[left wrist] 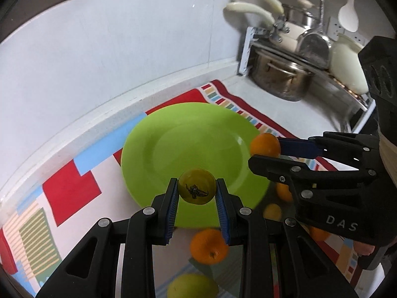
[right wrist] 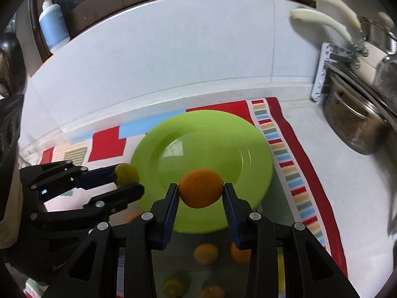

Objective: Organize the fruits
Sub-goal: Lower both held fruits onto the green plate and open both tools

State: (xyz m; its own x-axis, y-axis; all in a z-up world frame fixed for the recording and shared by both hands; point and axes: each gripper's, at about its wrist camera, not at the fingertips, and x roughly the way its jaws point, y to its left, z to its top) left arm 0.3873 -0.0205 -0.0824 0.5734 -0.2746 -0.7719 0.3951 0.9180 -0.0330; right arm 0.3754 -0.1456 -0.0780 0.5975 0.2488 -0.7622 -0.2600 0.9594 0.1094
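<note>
My left gripper (left wrist: 197, 186) is shut on a small yellow-green fruit (left wrist: 196, 186) with a dark mark, held over the near rim of an empty lime-green plate (left wrist: 173, 136). My right gripper (right wrist: 200, 191) is shut on an orange (right wrist: 200, 191), held over the plate's (right wrist: 188, 136) near rim. In the left wrist view the right gripper (left wrist: 265, 152) with its orange (left wrist: 265, 144) is at the plate's right edge. In the right wrist view the left gripper (right wrist: 129, 180) with the yellow-green fruit (right wrist: 126, 173) is at the plate's left edge.
The plate lies on a colourful patterned mat (right wrist: 292, 154) on a white counter by a white wall. Several loose oranges (left wrist: 209, 245) and a green fruit (left wrist: 192, 286) lie below the grippers. A steel pot (right wrist: 357, 126) and dish rack stand at right; a soap bottle (right wrist: 53, 24) at back left.
</note>
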